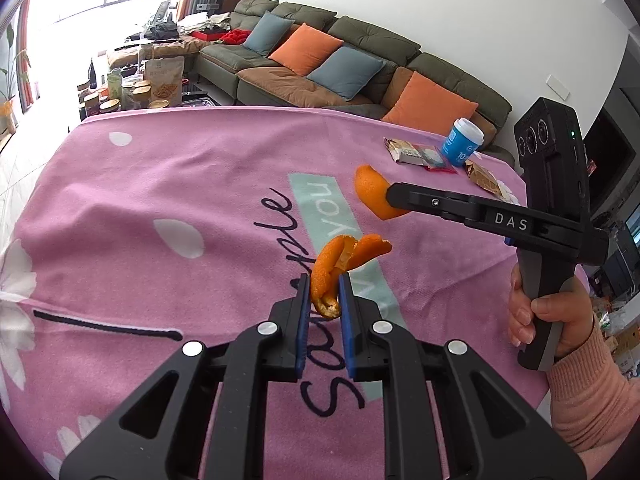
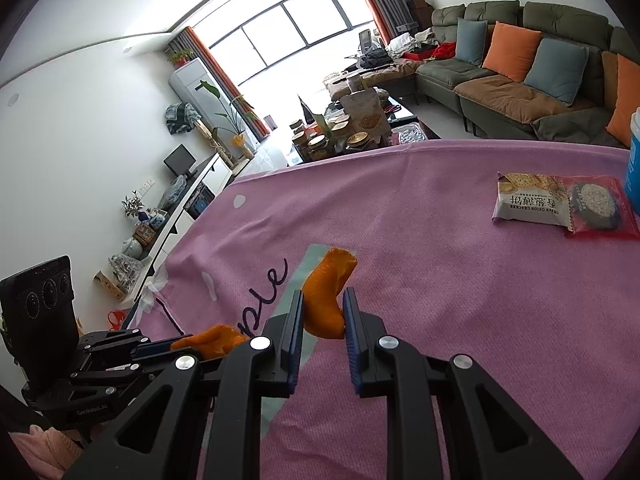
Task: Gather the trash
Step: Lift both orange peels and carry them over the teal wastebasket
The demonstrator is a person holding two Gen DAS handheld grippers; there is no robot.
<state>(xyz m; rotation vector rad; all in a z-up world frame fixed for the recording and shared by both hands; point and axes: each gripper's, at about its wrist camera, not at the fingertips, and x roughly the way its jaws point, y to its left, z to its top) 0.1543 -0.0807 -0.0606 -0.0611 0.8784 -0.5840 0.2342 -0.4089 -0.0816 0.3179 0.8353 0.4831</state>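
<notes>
Above the pink-clothed worktop (image 1: 160, 200), the left tool (image 1: 324, 294) pinches a curled orange peel (image 1: 332, 268) and the right tool (image 2: 323, 312) another peel piece (image 2: 328, 292); both look light, limp, best nipped across the rind.

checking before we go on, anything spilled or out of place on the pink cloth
Nothing spilled. Each gripper holds an orange peel: left gripper, right gripper. Litter remains at the far side of the pink cloth: cracker wrapper, red packet, upright blue cup, crumpled brown wrapper.
</notes>
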